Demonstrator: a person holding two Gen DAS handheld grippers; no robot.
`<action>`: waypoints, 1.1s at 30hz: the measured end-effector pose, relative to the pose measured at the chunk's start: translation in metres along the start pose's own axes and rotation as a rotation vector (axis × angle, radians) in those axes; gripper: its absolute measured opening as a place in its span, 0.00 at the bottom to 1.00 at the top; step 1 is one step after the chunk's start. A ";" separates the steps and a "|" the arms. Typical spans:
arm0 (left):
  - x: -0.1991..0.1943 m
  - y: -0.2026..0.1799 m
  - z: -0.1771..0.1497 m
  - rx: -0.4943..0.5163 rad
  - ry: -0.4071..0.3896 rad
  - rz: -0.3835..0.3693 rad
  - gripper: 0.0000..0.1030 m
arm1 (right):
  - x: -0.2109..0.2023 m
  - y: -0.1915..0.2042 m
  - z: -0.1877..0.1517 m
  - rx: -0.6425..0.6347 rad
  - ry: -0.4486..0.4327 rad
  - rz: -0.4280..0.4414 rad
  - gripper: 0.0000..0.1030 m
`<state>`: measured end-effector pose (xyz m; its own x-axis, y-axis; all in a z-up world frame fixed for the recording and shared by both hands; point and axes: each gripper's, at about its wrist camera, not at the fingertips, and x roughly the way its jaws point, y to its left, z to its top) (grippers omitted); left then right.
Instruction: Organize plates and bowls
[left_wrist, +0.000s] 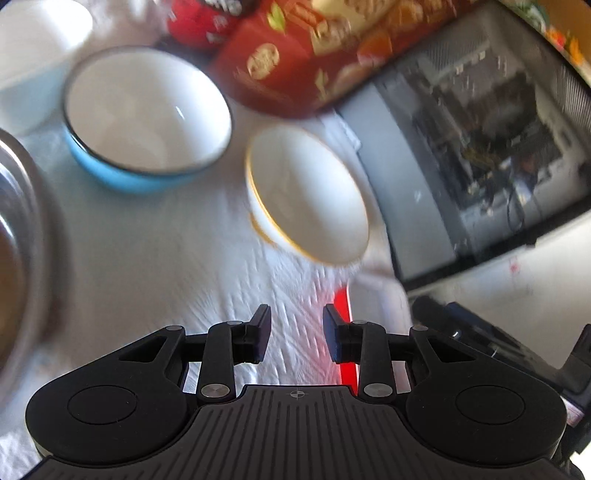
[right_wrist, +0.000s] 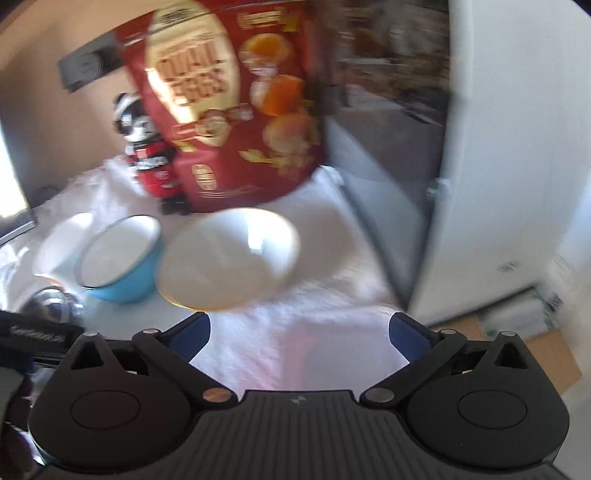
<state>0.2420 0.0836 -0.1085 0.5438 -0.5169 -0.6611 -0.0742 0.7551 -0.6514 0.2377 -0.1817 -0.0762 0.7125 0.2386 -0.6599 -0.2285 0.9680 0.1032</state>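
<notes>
While both hover empty | left claw (left_wrist: 296, 339) half-open | right claw (right_wrist: 299, 334) wide

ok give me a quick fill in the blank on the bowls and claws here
1. The bowl with the dark rim is ____ on the outside.
2. The white bowl beside it has a thin ____ rim.
3. Behind the bowls stands a red bag printed with the words quail ____.
4. Neither the left claw nor the right claw has anything between its fingers; both are ____.

Missing words: blue; gold; eggs; open
</notes>
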 end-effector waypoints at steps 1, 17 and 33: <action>-0.005 0.001 0.003 0.002 -0.022 0.000 0.32 | 0.002 0.010 0.006 -0.019 0.014 0.013 1.00; 0.044 -0.010 0.033 -0.163 -0.107 0.181 0.32 | 0.110 0.017 0.090 -0.166 0.150 0.109 0.97; 0.089 -0.009 0.052 -0.209 -0.061 0.245 0.23 | 0.204 0.008 0.093 -0.122 0.367 0.199 0.67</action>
<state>0.3346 0.0517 -0.1415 0.5375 -0.3003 -0.7880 -0.3757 0.7513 -0.5426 0.4424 -0.1186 -0.1408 0.3688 0.3554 -0.8589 -0.4303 0.8843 0.1811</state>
